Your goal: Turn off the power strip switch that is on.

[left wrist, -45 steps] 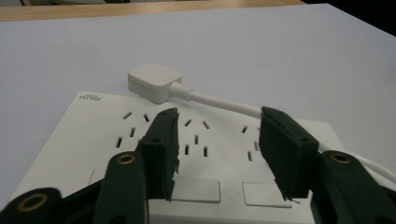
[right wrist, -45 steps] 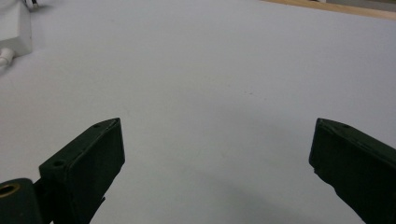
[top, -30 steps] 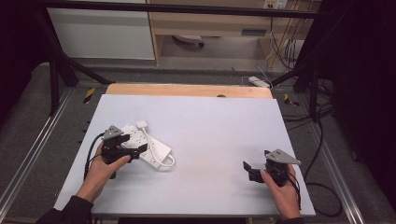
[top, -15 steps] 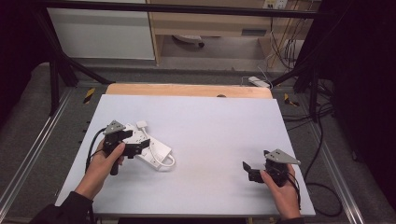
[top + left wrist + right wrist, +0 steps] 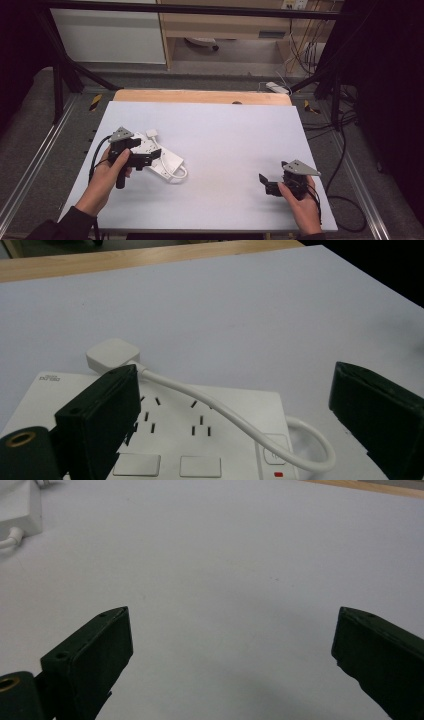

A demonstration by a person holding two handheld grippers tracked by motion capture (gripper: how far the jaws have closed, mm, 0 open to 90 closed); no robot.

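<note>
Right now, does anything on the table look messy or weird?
A little. The white power strip lies slanted on the table, and its own cord runs loose across the sockets, with the plug beside it. Nothing looks broken or spilled.

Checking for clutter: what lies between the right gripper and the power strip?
Nothing: in the high view, bare white table separates the right gripper from the power strip. The right gripper view shows the same.

We see bare table between the grippers; just the power strip and its cable obstruct the left.
</note>
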